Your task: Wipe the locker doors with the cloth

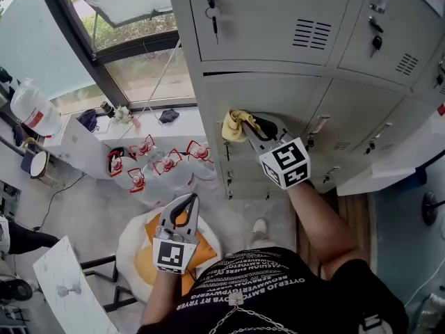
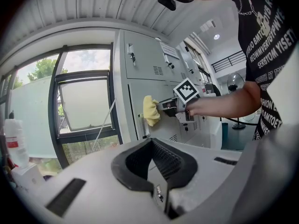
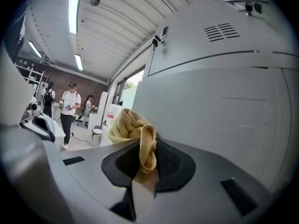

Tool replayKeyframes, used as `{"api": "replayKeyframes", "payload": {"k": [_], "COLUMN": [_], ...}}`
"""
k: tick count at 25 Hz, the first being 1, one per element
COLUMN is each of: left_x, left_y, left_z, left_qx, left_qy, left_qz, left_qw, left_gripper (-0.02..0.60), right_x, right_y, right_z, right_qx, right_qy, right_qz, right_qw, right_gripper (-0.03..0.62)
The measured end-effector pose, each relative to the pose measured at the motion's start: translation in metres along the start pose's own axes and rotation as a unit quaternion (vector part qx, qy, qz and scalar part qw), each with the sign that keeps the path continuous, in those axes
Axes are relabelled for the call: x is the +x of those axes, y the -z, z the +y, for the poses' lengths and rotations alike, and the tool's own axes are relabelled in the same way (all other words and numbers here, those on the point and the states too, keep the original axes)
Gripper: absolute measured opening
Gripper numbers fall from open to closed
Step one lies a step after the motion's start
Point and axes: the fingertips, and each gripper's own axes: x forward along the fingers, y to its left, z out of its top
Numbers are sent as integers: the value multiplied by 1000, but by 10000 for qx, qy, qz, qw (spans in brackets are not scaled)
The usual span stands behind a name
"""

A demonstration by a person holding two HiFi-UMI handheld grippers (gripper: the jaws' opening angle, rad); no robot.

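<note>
A bunched yellow cloth (image 1: 235, 125) is pinched in my right gripper (image 1: 250, 129), whose jaws are shut on it, and it is held against a grey locker door (image 1: 261, 99) in the lower row. The right gripper view has the cloth (image 3: 135, 133) sticking out past the jaws beside the door (image 3: 210, 111). My left gripper (image 1: 186, 204) hangs low at the left, away from the lockers, its jaws shut and holding nothing. From the left gripper view the cloth (image 2: 150, 110) shows against the locker (image 2: 145, 90).
More locker doors with keys (image 1: 213, 5) stand above and to the right. A window (image 1: 132, 47) is at the left. Bagged items (image 1: 163, 165) lie on the floor, beside a yellow cushion on a white seat (image 1: 142, 252). Several people stand far off in the right gripper view.
</note>
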Motion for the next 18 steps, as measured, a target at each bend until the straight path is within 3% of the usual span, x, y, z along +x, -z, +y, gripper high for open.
{"api": "replayKeyframes", "payload": {"k": [12,18], "left_x": [19,32], "left_y": [3,-4], "left_z": [-14,-30], "left_qx": [-44,27], "left_qy": [299,556], "left_qz": [99,44], "left_qw": [9995,9984], "left_gripper": [5,5], "right_x": [-76,-95], "right_y": [41,55], "right_z": [-91,-115], "right_qx": [453,583], "right_qy": [1041,1391], "right_qz": [268,410], "right_qw": [9932,9877], "right_gripper": [57,57]}}
